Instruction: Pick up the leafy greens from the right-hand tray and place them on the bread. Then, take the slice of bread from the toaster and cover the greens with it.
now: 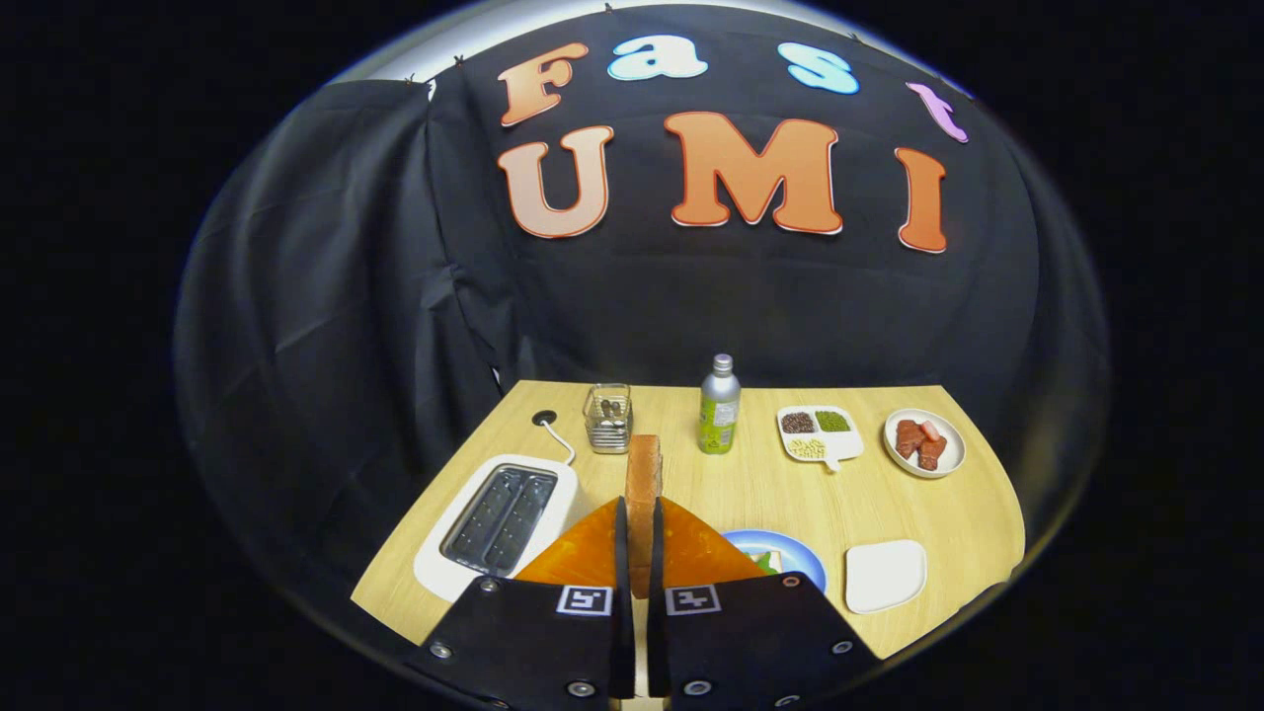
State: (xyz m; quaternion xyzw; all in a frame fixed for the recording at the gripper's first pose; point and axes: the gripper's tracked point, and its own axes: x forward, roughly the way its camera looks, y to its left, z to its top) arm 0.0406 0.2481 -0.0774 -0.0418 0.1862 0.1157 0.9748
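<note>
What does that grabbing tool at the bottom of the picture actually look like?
The gripper has two flat, wedge-shaped fingers tapering to a point. Behind them sit two black plates, each carrying a small square black-and-white marker and fastened with round silver screws near the corners.

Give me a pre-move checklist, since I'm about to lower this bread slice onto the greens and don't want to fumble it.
1. Grip: gripper shut on the bread slice, held upright between the fingers: ok.
2. Toaster slots empty, slice fully out: ok.
3. Greens on the blue plate, just right of the fingers: partly hidden, cannot tell.
4. Slice above the plate: not ok, it is left of it.
5. White tray emptied: ok.
</note>
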